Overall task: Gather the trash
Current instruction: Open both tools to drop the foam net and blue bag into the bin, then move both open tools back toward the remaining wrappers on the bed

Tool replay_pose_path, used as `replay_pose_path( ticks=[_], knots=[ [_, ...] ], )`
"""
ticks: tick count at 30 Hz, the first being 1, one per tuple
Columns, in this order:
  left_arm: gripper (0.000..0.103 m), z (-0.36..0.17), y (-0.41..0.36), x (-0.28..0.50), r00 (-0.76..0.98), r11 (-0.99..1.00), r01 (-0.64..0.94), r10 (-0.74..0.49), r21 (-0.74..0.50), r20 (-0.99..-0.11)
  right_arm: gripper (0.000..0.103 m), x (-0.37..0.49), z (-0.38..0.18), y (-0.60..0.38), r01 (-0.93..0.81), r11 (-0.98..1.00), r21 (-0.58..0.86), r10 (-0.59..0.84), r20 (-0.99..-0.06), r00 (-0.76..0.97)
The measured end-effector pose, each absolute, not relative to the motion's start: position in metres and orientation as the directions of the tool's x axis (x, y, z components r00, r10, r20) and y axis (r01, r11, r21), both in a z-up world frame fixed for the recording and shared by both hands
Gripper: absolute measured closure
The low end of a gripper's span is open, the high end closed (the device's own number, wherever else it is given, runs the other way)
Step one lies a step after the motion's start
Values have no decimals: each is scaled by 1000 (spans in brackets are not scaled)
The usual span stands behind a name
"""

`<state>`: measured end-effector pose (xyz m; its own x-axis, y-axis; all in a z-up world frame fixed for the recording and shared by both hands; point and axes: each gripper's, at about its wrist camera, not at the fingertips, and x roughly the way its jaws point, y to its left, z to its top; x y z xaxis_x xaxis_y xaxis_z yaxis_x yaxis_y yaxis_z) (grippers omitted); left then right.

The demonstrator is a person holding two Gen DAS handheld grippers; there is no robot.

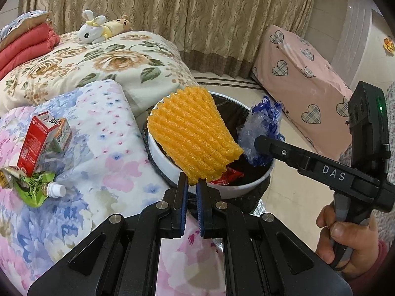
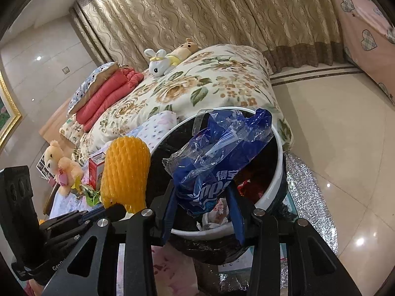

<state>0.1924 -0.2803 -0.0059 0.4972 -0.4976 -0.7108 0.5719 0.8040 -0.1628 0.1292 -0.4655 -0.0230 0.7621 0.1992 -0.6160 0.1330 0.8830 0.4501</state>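
My left gripper [image 1: 192, 180] is shut on the lower edge of an orange foam fruit net [image 1: 192, 133], which stands tilted over the near rim of a white bin [image 1: 158, 157] lined with a black bag. My right gripper [image 2: 201, 187] is shut on a crumpled blue plastic wrapper [image 2: 222, 153] and holds it above the bin's opening [image 2: 276, 180]. In the left wrist view the right gripper [image 1: 261, 145] reaches in from the right, with the wrapper [image 1: 264, 123] at its tip. A red wrapper [image 1: 229, 176] lies inside the bin. The foam net [image 2: 126, 170] shows left of the bin.
On the floral quilt [image 1: 98, 148] to the left lie a red carton [image 1: 37, 143] and a green pouch with a white cap [image 1: 34, 190]. Plush toys [image 1: 91, 29] sit on the bed behind. A pink heart-print cover [image 1: 303, 86] stands across the tiled floor [image 2: 333, 135].
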Motion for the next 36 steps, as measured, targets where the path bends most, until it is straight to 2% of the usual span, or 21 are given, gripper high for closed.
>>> replay_pose_path(
  ticks=[11,14,16,17,18,20,23,26,30,36],
  knots=[
    [97,-7,-287,198,495,806,570,-493,-161,-716,60,134,-29,-470,149,885,441,193,-639,745],
    [92,-8,-287,198,492,809,565,-490,-165,-719,59,135,-30,-472,154,877,456,200,-636,745],
    [82,-9,-285,200,488,812,557,-490,-175,-722,56,135,-30,-473,159,875,457,199,-639,743],
    [75,-8,-284,200,491,815,552,-490,-178,-720,51,136,-30,-473,162,874,458,197,-640,742],
    [72,-8,-283,200,495,817,549,-489,-178,-718,48,136,-30,-474,166,873,458,195,-640,743],
    [72,-9,-280,199,497,819,544,-488,-181,-717,47,136,-30,-473,169,872,460,192,-638,746],
    [72,-11,-273,197,493,822,534,-491,-196,-718,36,134,-29,-473,172,870,462,190,-636,748],
    [67,-15,-263,195,493,829,518,-490,-210,-719,34,132,-28,-471,172,869,463,188,-632,752],
    [66,-21,-246,191,491,842,489,-482,-229,-725,26,130,-27,-461,159,866,474,202,-622,756],
    [63,-31,-211,185,500,868,430,-459,-250,-735,24,128,-26,-437,116,863,491,245,-609,754]
  ],
)
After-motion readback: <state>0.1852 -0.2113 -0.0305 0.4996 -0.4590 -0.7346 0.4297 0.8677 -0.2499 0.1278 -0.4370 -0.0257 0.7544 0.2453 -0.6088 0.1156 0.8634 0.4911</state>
